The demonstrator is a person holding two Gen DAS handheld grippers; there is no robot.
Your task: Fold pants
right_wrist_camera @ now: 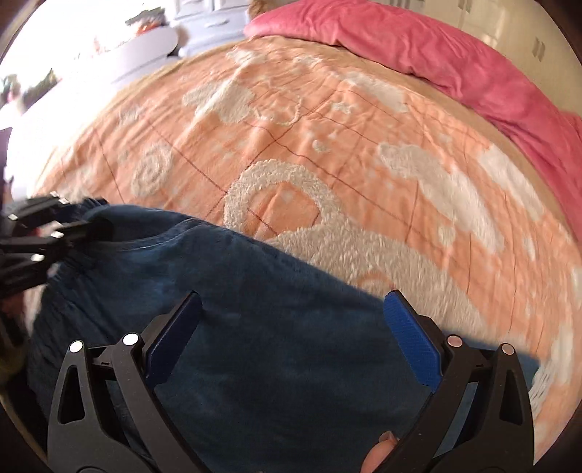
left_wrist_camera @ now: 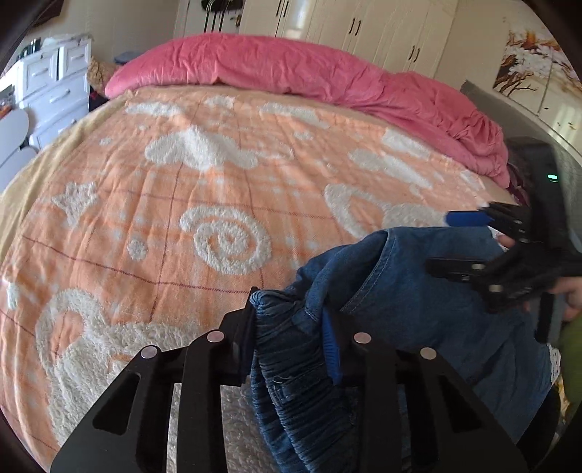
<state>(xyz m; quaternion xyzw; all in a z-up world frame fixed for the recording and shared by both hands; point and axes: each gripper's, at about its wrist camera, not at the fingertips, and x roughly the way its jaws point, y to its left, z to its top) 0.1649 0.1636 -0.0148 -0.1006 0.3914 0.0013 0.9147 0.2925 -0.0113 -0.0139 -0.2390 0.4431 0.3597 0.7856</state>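
Blue denim pants (left_wrist_camera: 418, 309) with a ribbed elastic waistband hang over the near edge of the bed. My left gripper (left_wrist_camera: 291, 320) is shut on the gathered waistband and holds it up. My right gripper (right_wrist_camera: 293, 313) is open above the spread denim (right_wrist_camera: 254, 327), with nothing between its blue pads. In the left wrist view the right gripper (left_wrist_camera: 451, 240) sits at the right edge, open, over the pants. In the right wrist view the left gripper (right_wrist_camera: 91, 222) shows at the far left, shut on the waistband.
The bed carries an orange blanket (left_wrist_camera: 182, 182) with white fluffy patterns. A pink duvet (left_wrist_camera: 309, 69) is bunched along the far side. White drawers (left_wrist_camera: 54, 83) stand at the left and white wardrobes (left_wrist_camera: 363, 25) behind the bed.
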